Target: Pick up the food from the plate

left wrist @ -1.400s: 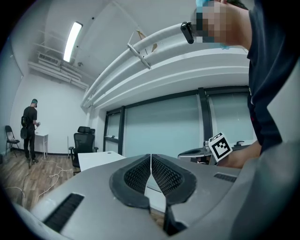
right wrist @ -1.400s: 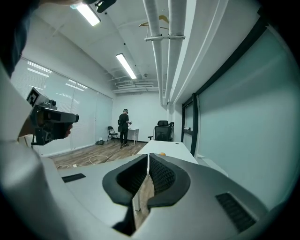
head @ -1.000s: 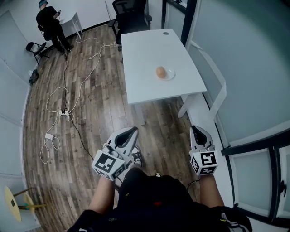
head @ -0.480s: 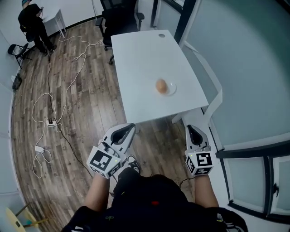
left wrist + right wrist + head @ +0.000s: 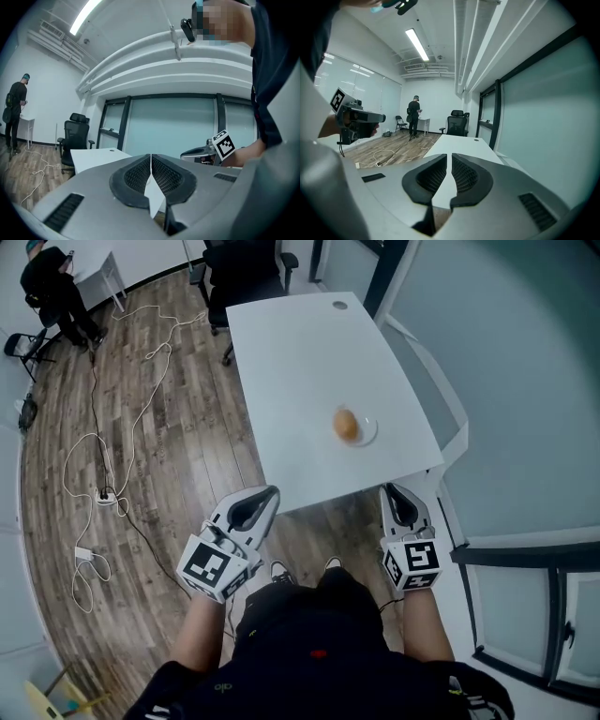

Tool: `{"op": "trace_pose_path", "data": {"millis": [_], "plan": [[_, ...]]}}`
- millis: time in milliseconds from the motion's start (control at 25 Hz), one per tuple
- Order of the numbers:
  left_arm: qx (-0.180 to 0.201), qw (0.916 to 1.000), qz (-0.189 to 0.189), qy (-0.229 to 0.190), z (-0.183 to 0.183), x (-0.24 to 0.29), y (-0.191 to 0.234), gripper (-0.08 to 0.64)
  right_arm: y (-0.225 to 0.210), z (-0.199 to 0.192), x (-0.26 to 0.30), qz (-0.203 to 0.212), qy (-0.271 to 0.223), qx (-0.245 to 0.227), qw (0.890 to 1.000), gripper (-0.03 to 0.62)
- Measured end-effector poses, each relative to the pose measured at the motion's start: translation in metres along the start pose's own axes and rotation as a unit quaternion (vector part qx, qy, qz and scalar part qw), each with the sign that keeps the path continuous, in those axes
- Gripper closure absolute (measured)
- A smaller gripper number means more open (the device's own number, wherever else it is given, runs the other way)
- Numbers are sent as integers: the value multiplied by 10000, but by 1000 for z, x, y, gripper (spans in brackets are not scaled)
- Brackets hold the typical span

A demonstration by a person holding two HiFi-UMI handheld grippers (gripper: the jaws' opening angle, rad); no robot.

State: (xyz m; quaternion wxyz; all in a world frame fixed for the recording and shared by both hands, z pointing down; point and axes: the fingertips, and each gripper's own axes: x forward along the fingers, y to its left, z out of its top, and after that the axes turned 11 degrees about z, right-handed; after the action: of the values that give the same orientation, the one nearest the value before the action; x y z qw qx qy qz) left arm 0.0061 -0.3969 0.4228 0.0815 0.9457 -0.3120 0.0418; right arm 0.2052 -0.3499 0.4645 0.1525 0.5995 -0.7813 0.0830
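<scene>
A round brown piece of food (image 5: 345, 425) lies on a small white plate (image 5: 367, 435) near the right edge of the white table (image 5: 300, 362). My left gripper (image 5: 271, 492) hangs just short of the table's near edge, shut and empty. My right gripper (image 5: 390, 489) is level with it at the table's near right corner, also shut and empty. In the left gripper view the pads (image 5: 161, 176) meet over the table (image 5: 96, 157). In the right gripper view the jaws (image 5: 450, 161) stand shut before the table (image 5: 461, 143). The food is hidden in both gripper views.
A black office chair (image 5: 239, 268) stands at the table's far end. White cables (image 5: 103, 456) trail over the wood floor to the left. A person (image 5: 52, 277) stands by a small white desk at the far left. A glass wall (image 5: 506, 381) runs along the right.
The person carrying the grippers has stepped toward the table. Both grippers have come up to its near edge, still shut. The plate with the food lies nearer in view.
</scene>
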Motion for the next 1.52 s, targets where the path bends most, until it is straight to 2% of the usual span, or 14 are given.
{"op": "trace_pose_path", "data": {"millis": [280, 440, 560, 720, 960, 1120, 1280, 1520], "plan": [[-56, 9988, 470, 117, -4, 40, 19, 534, -53, -5, 64, 398, 130, 106, 9991, 543], [-104, 9961, 835, 269, -6, 70, 22, 534, -82, -15, 105, 782, 233, 188, 9965, 459], [-166, 9936, 1068, 327, 0, 90, 20, 534, -101, -25, 138, 987, 449, 209, 9939, 354], [-204, 9895, 1321, 554, -14, 117, 18, 534, -124, -63, 199, 1120, 806, 251, 9901, 239], [-310, 9815, 1652, 916, -39, 133, 22, 534, -141, -123, 272, 1005, 1399, 491, 9838, 210], [-355, 9771, 1804, 1068, -52, 129, 32, 534, -144, -154, 295, 963, 1708, 756, 9777, 210], [-379, 9751, 1895, 1085, -55, 117, 40, 534, -134, -167, 302, 1057, 1944, 850, 9715, 211], [-376, 9773, 1835, 987, -53, 116, 41, 534, -140, -141, 292, 915, 1467, 814, 9816, 227]]}}
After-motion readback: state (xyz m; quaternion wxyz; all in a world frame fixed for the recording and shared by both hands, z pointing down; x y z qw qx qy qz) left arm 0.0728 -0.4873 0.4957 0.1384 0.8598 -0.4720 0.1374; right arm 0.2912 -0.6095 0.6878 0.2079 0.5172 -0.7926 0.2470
